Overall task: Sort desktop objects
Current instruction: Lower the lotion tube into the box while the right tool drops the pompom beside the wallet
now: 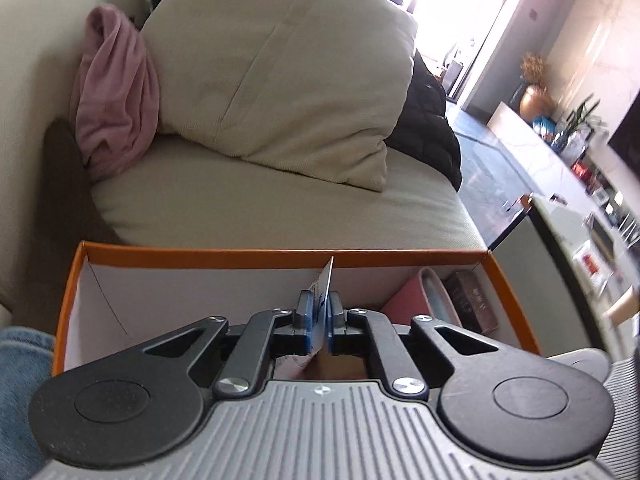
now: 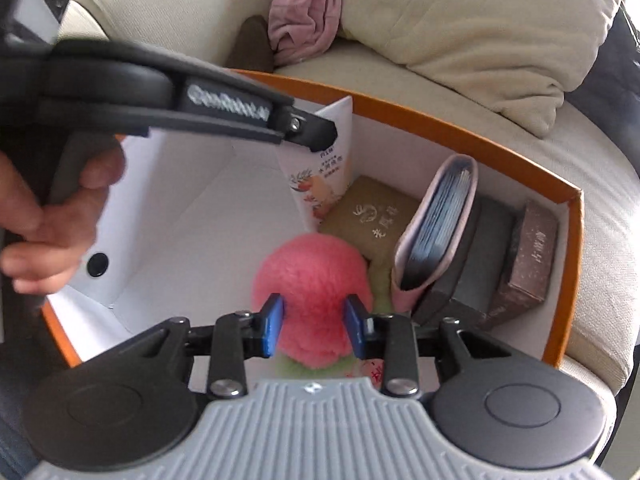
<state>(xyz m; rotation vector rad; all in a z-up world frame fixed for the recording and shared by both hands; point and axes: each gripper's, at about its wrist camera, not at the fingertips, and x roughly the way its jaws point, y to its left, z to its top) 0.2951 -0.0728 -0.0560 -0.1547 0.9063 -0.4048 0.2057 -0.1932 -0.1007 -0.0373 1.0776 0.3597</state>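
Note:
An orange box (image 1: 280, 258) with white walls stands in front of the sofa. My left gripper (image 1: 319, 300) is shut on a thin white tube (image 1: 326, 280), seen edge-on over the box's middle. In the right wrist view the left gripper (image 2: 316, 132) reaches in from the upper left, and the tube (image 2: 320, 168) shows a flower print and hangs upright inside the box (image 2: 440, 120). My right gripper (image 2: 314, 320) is low in the box. Its blue pads (image 2: 274, 324) stand apart on either side of a pink fluffy ball (image 2: 312, 272) lying on the bottom.
Along the box's right side stand an olive box (image 2: 372, 216), a pink card wallet (image 2: 436, 224), a dark case (image 2: 468, 272) and a brown box (image 2: 528, 256). Behind are a beige sofa (image 1: 280, 208), a cushion (image 1: 280, 80) and pink cloth (image 1: 116, 96). A hand (image 2: 60, 208) holds the left gripper.

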